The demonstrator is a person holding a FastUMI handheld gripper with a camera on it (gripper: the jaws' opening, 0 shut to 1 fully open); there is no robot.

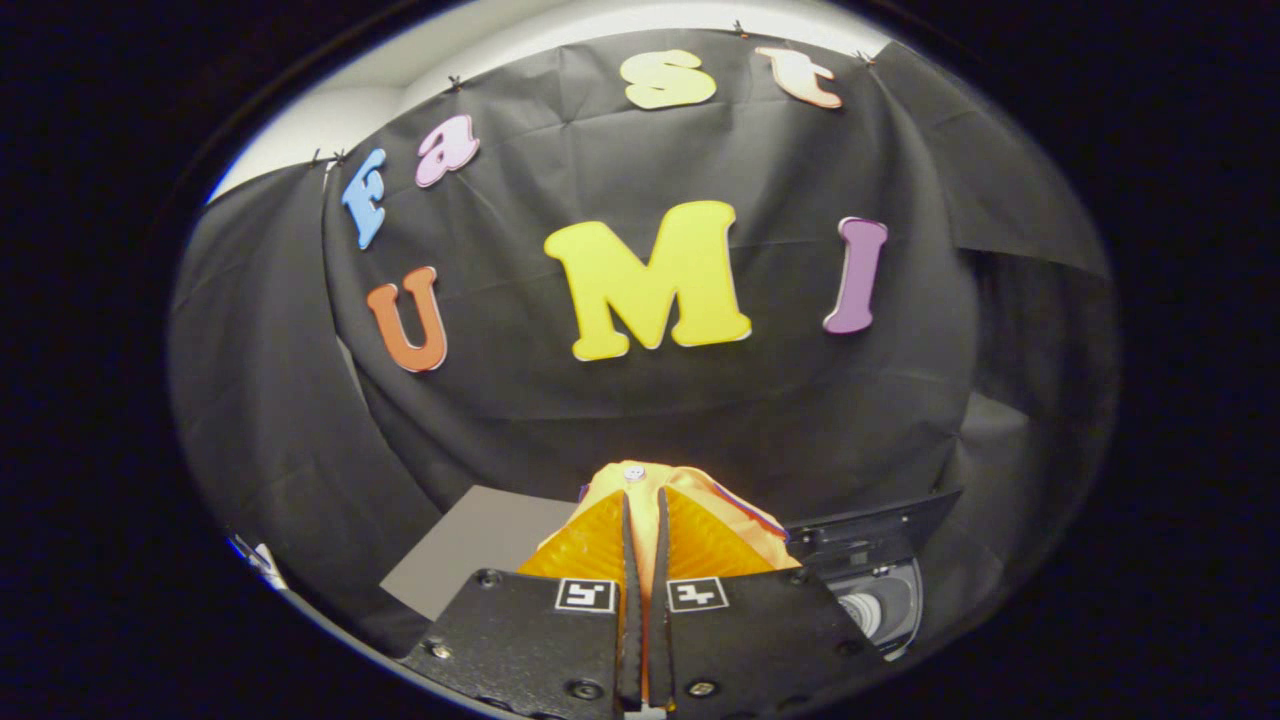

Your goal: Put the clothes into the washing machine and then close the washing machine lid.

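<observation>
- Gripper view: the gripper (645, 520) is seen nearly closed, its fingers (628, 560) drawn together with a thin fold of the yellow garment (640, 490) pinched between them.
- The garment is held up off any surface; it bunches over and ahead of the fingertips, with a small button or snap seen at its top and a dark-edged hem falling to the right.
- The washer (880, 590) is seen low and to the right of the fingers, with a round, ribbed opening and what looks like its raised dark lid (880, 520) behind it.
- The step in hand is judged to be the carry to the washer; the garment is not yet inside.
- The grip should be kept firm, as only a thin fold seems to be caught and could slip.
- The gripper should be swung right and lowered over the opening before any release, so that the whole cloth drops in and no hem is left over the rim.
- The raised lid stands close behind the opening and could be knocked on the way in.
- A grey panel (480, 545) lies to the left, beyond the fingers, well apart from the washer.
- How much cloth hangs below the fingers cannot be told.
</observation>
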